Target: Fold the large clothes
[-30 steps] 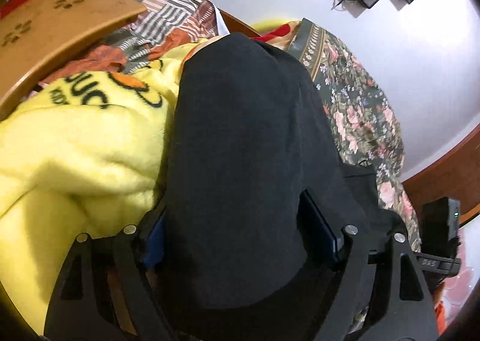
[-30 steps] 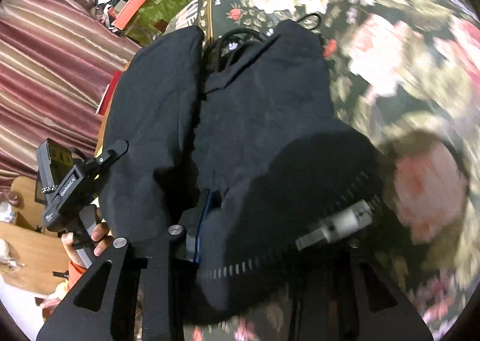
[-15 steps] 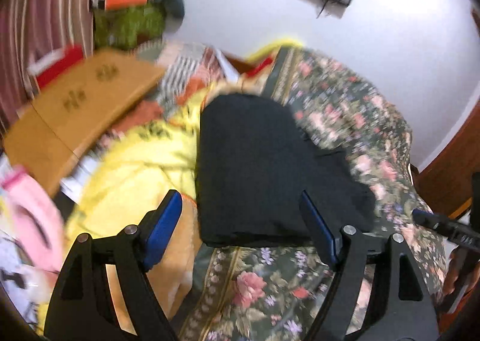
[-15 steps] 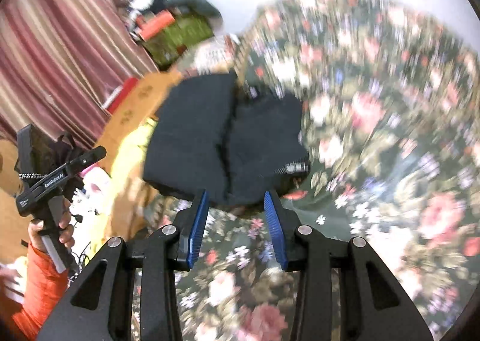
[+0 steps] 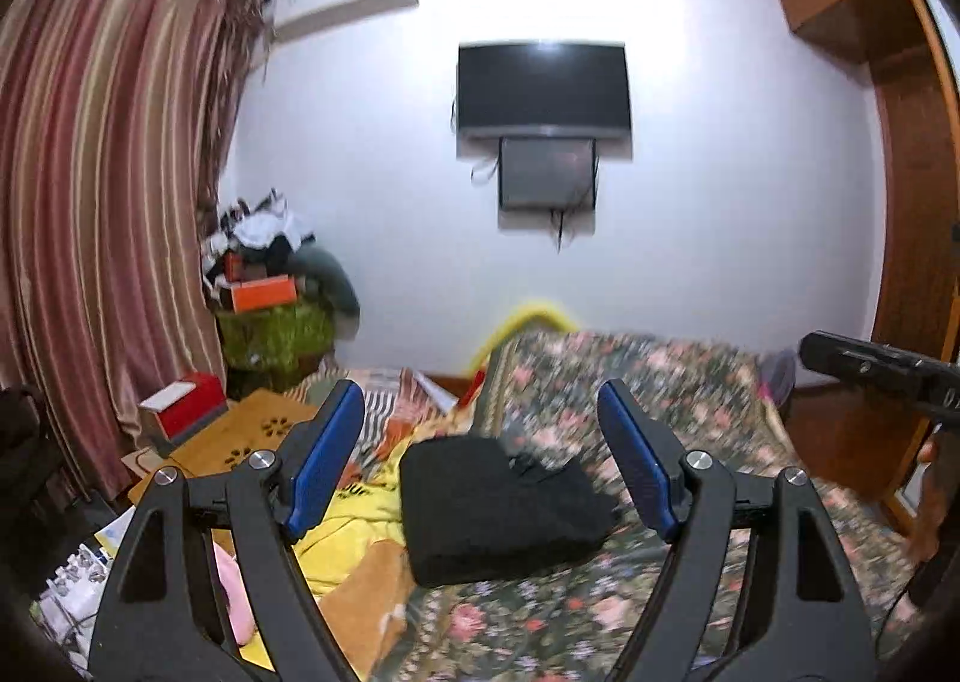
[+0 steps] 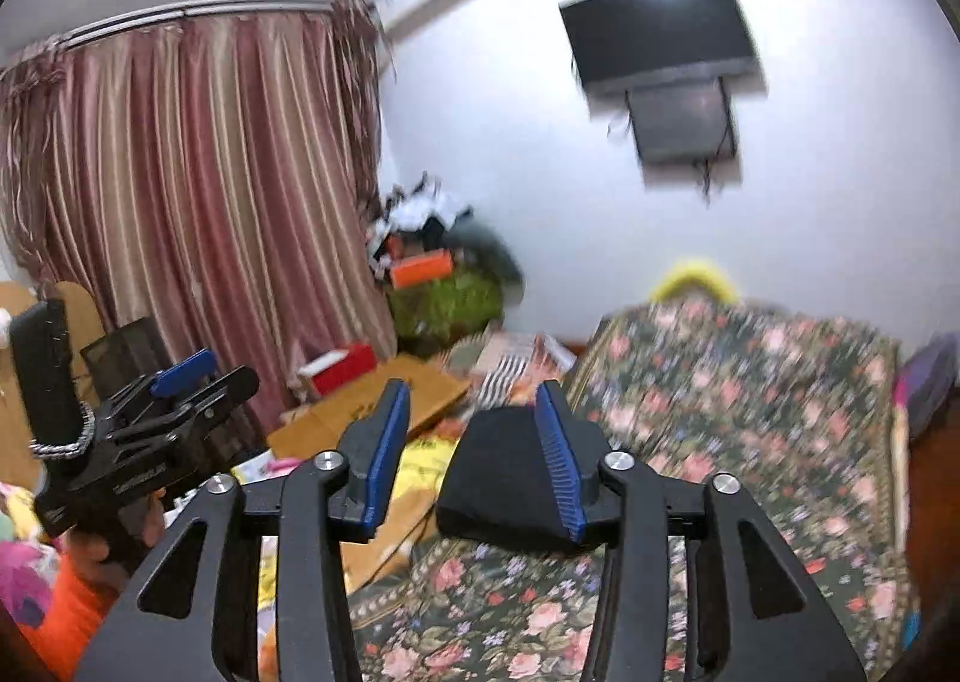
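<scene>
Left wrist view: left gripper point(image 5: 480, 466) spreading wide, gripping nothing; folded black garment point(image 5: 501, 508) lying ahead, below fingers on floral bedspread point(image 5: 690, 400). Right gripper point(image 6: 474, 451) opening, also empty, equally near.

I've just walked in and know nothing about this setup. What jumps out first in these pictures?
A black folded garment lies on the flowered bedspread, beside a yellow blanket on its left. Nearer the camera, the left gripper stands open and empty. A dark television hangs on the white wall, with striped curtains at the left.
</scene>
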